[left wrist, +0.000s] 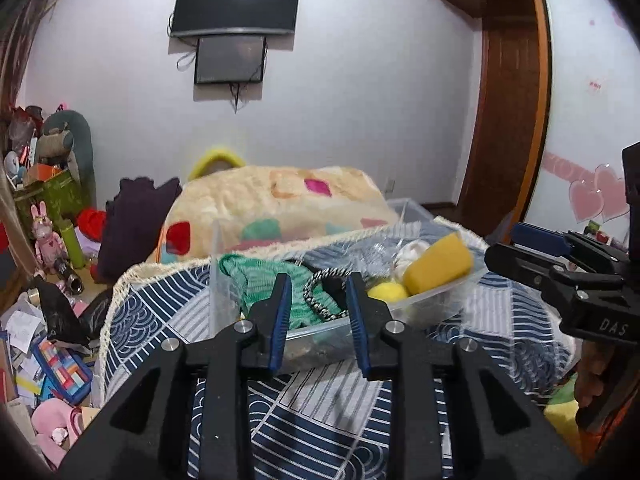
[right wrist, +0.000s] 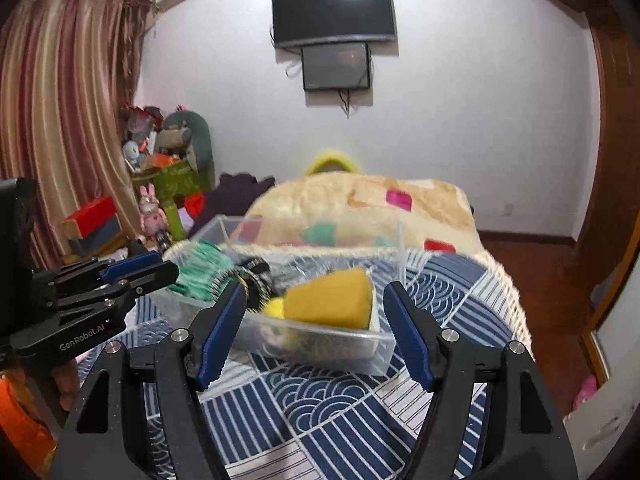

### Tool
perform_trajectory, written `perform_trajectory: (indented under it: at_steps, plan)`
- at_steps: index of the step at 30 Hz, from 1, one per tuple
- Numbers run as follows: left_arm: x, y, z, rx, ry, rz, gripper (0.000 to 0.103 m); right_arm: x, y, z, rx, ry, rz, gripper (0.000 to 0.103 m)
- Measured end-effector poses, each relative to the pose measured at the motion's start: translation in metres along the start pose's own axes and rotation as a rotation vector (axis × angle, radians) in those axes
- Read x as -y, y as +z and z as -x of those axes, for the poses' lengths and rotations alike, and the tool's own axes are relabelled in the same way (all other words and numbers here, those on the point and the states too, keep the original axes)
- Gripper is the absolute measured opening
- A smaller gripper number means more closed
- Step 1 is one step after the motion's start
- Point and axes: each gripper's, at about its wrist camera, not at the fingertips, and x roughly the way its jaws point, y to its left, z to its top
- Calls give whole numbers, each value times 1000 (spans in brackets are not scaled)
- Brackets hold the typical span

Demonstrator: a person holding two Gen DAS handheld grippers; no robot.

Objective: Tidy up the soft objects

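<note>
A clear plastic bin sits on a table draped in a navy-and-white wave-patterned cloth, directly ahead of both handheld grippers. The left gripper hangs just short of the bin's near wall, its blue-padded fingers parted with a moderate gap and holding nothing; between and beyond the fingertips lie a green knitted cloth and a black-and-white braided cord. Past the right fingertip, toward the bin's far end, rest a yellow pom-pom ball and a yellow sponge, the sponge tilted up over the rim, with a white cloth and crinkled clear plastic behind it.

From the right wrist view, blurred, the right gripper is spread wide and empty, its fingers framing the bin's near corner; the sponge sits in the gap between them, apart from both pads, with the ball just beside the left finger. The left gripper appears off to the left of those fingers, close to the bin's end where the green cloth lies.

Beyond the bin a cream blanket with coloured patches is heaped, and two dark screens hang on the wall
</note>
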Motion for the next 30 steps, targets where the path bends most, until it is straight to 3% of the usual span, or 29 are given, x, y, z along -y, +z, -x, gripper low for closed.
perform_trajectory:
  at_steps: [6,10,13,15,17,20,30]
  plan:
    - [6,8,42,85,-15,-4,32,-11,10,31,96,25,23,68]
    - [10,9,66,152,-16,-7,55,-18,13,44,143,33,39,69]
    - [14,8,78,181,-28,-11,66,-21,12,51,176,50,40,82]
    - [16,7,85,202,-20,-17,73,-25,9,57,207,37,47,85]
    - [18,5,90,218,-9,-20,86,-28,7,59,220,31,54,91]
    - [20,2,96,242,6,-13,98,-31,5,63,250,15,58,103]
    - [17,-7,96,250,38,0,103,-29,-3,63,269,7,48,103]
